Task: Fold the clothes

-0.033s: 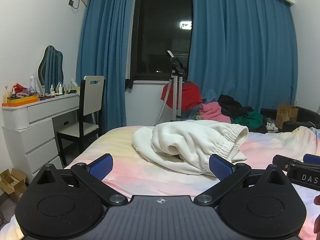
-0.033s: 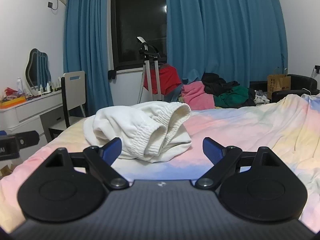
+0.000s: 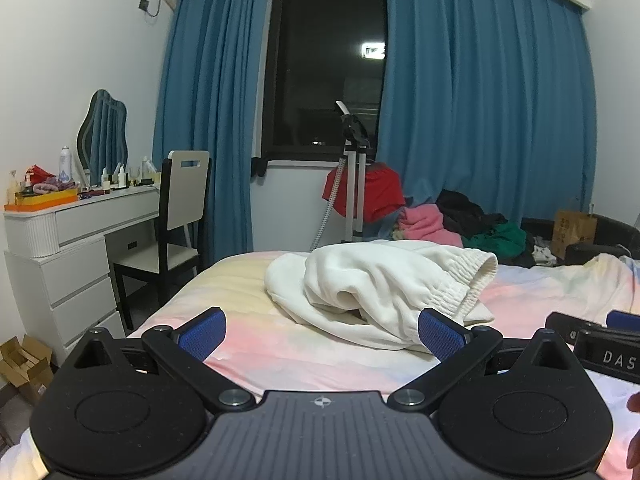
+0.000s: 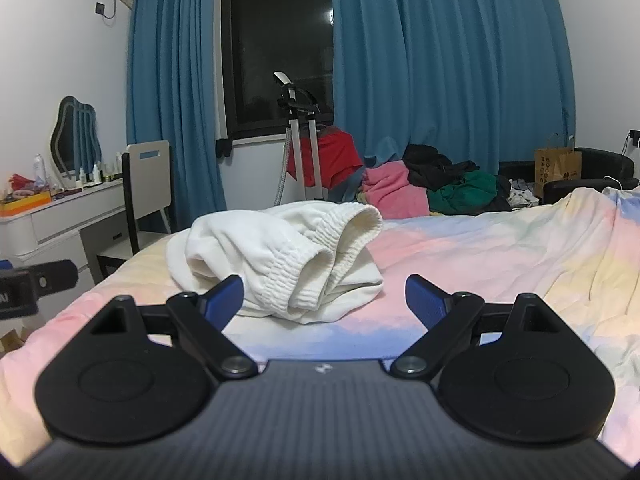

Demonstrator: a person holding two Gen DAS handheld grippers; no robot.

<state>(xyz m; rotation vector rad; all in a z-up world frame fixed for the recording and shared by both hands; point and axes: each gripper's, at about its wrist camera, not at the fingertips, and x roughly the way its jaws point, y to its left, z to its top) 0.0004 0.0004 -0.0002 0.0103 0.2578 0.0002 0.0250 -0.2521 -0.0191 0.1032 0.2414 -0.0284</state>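
a pastel bed (image 3: 280, 344) filled the foreground. a crumpled white garment (image 3: 380, 288) lay on it at twelve o'clock. the left gripper (image 3: 320, 330) and right gripper (image 4: 324, 298) each stood with jaws spread wide, holding nothing and touching no cloth.

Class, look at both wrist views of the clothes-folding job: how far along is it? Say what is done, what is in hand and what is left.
Done: nothing visible; the white garment lies crumpled in a heap on the pastel bedspread, its elastic waistband gaping open. In hand: nothing; the left gripper and right gripper are both open and empty, short of the cloth. Left: grasping, spreading flat and every fold.
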